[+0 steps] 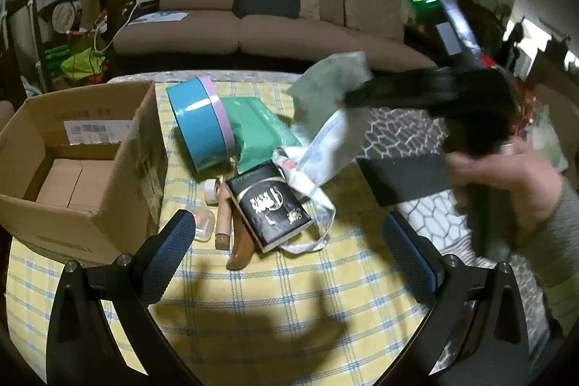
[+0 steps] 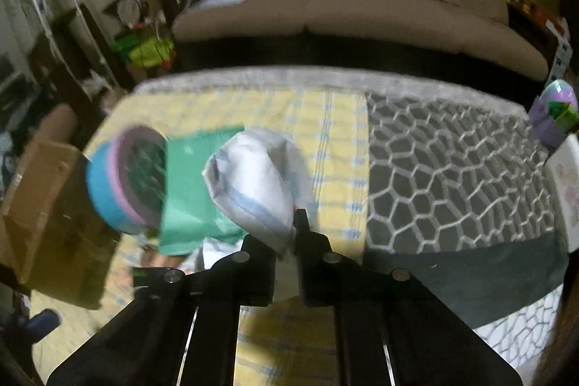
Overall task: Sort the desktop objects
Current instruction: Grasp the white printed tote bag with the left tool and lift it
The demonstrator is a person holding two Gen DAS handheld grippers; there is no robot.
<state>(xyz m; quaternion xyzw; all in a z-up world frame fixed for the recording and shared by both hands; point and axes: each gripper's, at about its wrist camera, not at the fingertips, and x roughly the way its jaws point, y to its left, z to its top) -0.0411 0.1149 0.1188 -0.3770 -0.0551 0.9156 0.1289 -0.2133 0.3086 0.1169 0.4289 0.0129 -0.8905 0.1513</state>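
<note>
yellow check cloth | brown sofa behind | L gripper wide | R gripper pinching white pouch

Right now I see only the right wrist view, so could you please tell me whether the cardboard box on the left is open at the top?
Observer: Yes, the cardboard box is open, and only brown cardboard shows inside.
Operator: Thank you. What lies on the table where my jaws and the white pouch block my view?
Observer: A black book with gold lettering lies there, next to a wooden handle.
Operator: Is the left gripper carrying anything?
Observer: No, the left gripper is open, with nothing between its jaws.
</note>
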